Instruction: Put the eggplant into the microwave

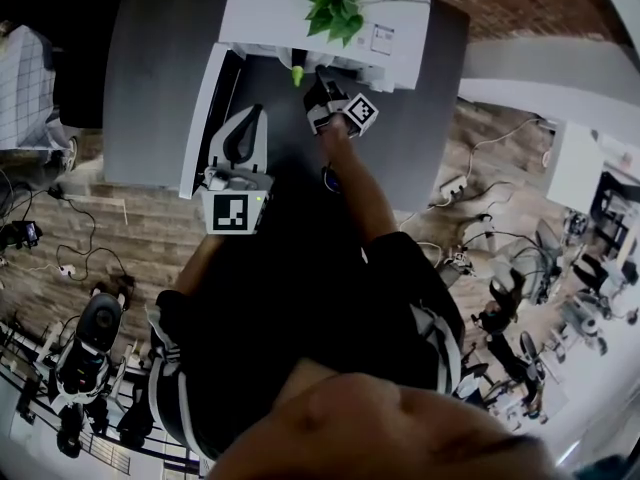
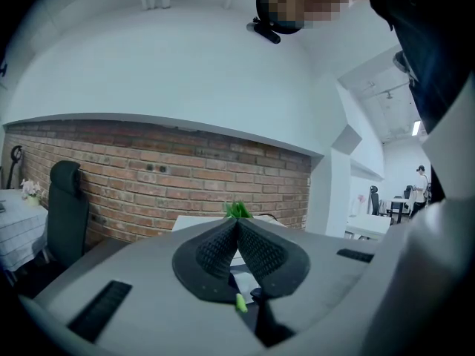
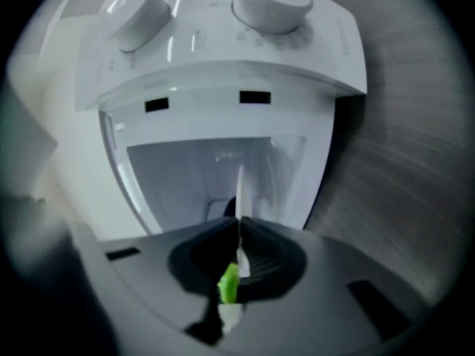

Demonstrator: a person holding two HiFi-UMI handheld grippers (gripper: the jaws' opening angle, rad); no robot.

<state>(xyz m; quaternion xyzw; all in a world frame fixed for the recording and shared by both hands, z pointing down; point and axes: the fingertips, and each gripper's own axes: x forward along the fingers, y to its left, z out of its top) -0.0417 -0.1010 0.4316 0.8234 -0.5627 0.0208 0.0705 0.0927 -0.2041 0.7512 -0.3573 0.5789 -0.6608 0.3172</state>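
The white microwave stands at the back of the grey table, its door swung open to the left. In the right gripper view its knobs and open cavity fill the frame. My right gripper is just in front of the opening, shut on the eggplant. Only the eggplant's green stem shows plainly, and its dark body is lost against the jaws. My left gripper hovers beside the open door, shut and empty.
A green plant sits on top of the microwave. A brick wall and a black chair lie beyond the table. Cables and equipment litter the floor on both sides.
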